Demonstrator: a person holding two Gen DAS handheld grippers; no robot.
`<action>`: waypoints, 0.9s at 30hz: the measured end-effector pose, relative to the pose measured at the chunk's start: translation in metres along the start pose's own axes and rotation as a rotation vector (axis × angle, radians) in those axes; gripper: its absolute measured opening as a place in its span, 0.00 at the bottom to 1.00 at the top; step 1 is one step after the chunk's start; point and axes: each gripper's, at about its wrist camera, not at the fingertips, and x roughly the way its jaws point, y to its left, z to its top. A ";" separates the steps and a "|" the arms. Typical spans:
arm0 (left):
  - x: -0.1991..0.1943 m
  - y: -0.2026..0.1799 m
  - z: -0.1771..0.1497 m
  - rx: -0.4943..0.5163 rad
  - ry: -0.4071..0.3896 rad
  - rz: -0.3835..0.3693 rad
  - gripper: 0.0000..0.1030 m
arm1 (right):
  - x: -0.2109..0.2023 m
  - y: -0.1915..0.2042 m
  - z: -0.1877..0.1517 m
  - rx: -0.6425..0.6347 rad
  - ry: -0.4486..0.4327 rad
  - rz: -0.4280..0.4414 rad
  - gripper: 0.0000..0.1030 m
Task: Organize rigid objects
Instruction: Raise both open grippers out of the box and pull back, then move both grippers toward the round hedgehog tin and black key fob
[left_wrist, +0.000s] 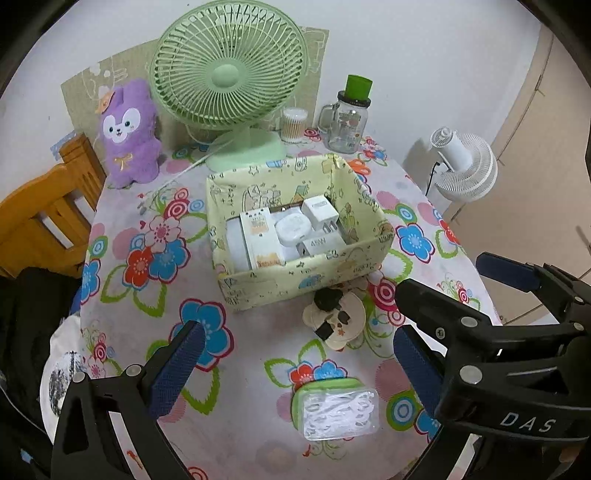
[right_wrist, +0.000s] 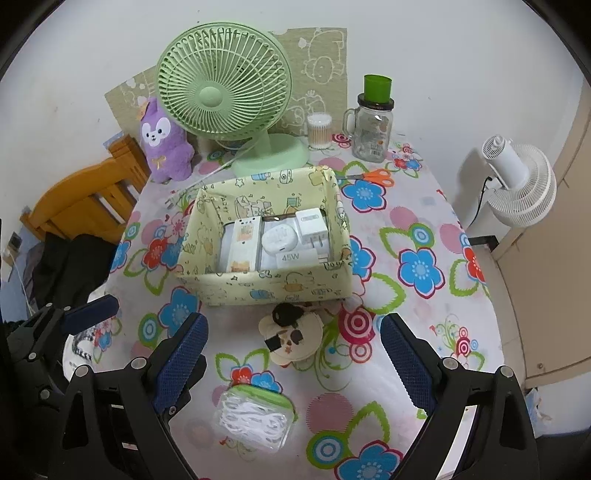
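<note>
A pale green patterned storage box (left_wrist: 236, 291) (right_wrist: 221, 288) stands mid-table and holds several white chargers and small boxes (left_wrist: 314, 243) (right_wrist: 295, 258). In front of it lies a round cream panda-face case (left_wrist: 341, 319) (right_wrist: 291, 336). Nearer me lies a clear green-lidded box of white floss picks (left_wrist: 338, 408) (right_wrist: 255, 413). My left gripper (left_wrist: 295, 358) is open and empty above the floss box. My right gripper (right_wrist: 293, 350) is open and empty, its jaws either side of the panda case and floss box. The right gripper also shows in the left wrist view (left_wrist: 509, 273).
A green desk fan (left_wrist: 229, 70) (right_wrist: 221, 85), a purple plush (left_wrist: 127, 133) (right_wrist: 164, 144), a cotton swab jar (left_wrist: 293, 123) (right_wrist: 319, 129) and a glass mug jar (left_wrist: 347, 122) (right_wrist: 371, 129) stand at the back. Orange scissors (right_wrist: 373, 176) lie behind the box. A wooden chair (left_wrist: 44, 210) stands left, a white fan (right_wrist: 517, 184) right.
</note>
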 end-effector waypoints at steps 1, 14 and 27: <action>0.001 -0.001 -0.002 -0.002 0.003 0.000 1.00 | 0.001 0.000 -0.001 -0.001 0.003 0.001 0.93; 0.018 -0.013 -0.020 -0.037 0.047 0.022 1.00 | 0.013 -0.008 -0.019 -0.057 0.007 0.038 0.93; 0.036 -0.022 -0.032 -0.066 0.091 0.034 1.00 | 0.026 -0.022 -0.032 -0.077 0.048 0.053 0.93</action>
